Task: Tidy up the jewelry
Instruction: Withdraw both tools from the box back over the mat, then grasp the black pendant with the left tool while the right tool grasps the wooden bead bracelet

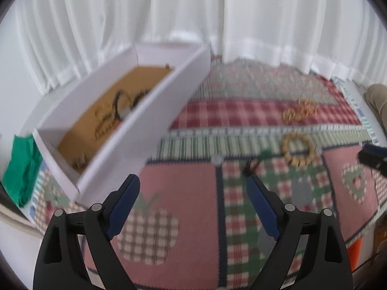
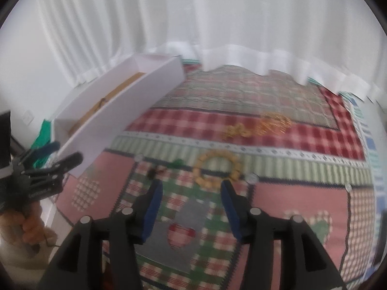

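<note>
your left gripper [image 1: 191, 181] had its jaws spread wide with nothing between them, hanging over the pink apple patch of the patchwork cloth [image 1: 183, 217] on the tabletop. your right gripper [image 2: 191, 188] stood about half open, also empty, over the green-and-red check.

the white box [image 1: 150, 111] lay at 10 o'clock from the left jaws, and it already held some dark and gold pieces on its brown liner, too blurred to name. still loose on the cloth were the gold beaded bracelet [image 2: 217, 169], just past the right jaws at 12 o'clock, a small dark piece with a green bit [image 2: 159, 168] at 11 o'clock of them, and two gold pieces [image 2: 258, 125] farther off on the red check at 1 o'clock.

i judged you to be between picks: one item was in the box and you were heading for the next. the bracelet looked like the natural target for your right gripper. the next move called for lowering the jaws so one pad went inside the ring and one outside, then pinching the band. it was thin and lay flat, so you would have needed to come right down to the cloth without snagging it.
</note>
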